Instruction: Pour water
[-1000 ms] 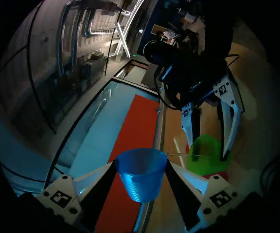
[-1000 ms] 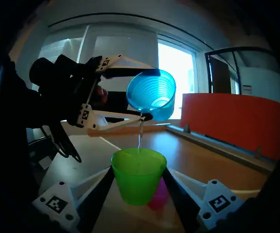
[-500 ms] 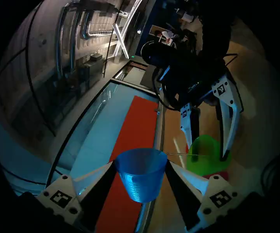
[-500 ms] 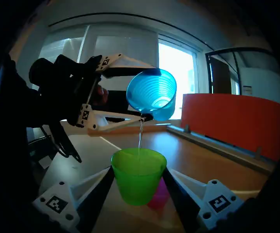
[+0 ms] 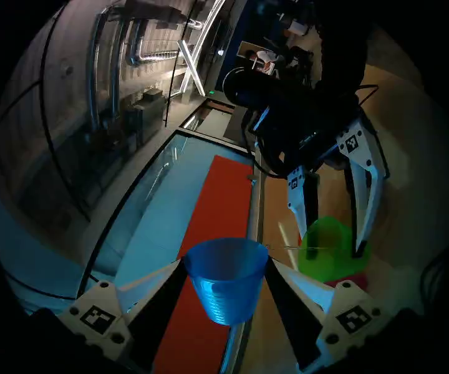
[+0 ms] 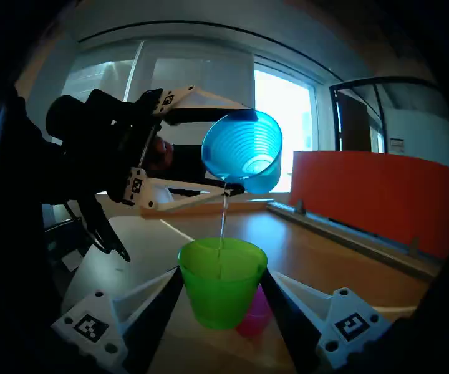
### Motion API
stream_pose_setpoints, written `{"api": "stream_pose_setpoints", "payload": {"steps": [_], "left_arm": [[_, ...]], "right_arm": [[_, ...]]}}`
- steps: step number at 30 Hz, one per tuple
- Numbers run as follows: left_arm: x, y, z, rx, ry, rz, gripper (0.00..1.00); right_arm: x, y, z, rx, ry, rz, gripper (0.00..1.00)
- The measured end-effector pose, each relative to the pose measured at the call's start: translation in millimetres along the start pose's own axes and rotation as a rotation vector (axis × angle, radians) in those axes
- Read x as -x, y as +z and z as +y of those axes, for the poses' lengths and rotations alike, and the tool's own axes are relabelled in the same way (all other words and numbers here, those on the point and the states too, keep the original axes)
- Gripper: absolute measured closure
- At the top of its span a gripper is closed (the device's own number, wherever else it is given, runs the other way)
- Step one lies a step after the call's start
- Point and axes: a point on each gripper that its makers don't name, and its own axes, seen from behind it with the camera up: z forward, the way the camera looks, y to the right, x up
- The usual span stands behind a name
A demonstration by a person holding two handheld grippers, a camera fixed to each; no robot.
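Left gripper [image 5: 224, 269] tilted, clamped, above upright, clamped right gripper [image 6: 222, 278]

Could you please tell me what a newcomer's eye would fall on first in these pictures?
The tilted blue cup, held high by the left gripper in the middle of the right gripper view, stands out first, with a thin stream of water falling from its rim. Directly below, the green cup sits between the fingers of the right gripper and catches the stream. A bright orange panel glows on the right.
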Motion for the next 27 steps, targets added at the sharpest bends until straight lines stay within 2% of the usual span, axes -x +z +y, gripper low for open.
{"api": "stream_pose_setpoints", "payload": {"steps": [27], "left_arm": [[-2.2, 1.4, 0.0, 0.0, 0.034, 0.012, 0.13]], "right_arm": [[-1.7, 1.3, -0.6, 0.0, -0.006, 0.006, 0.1]]}}
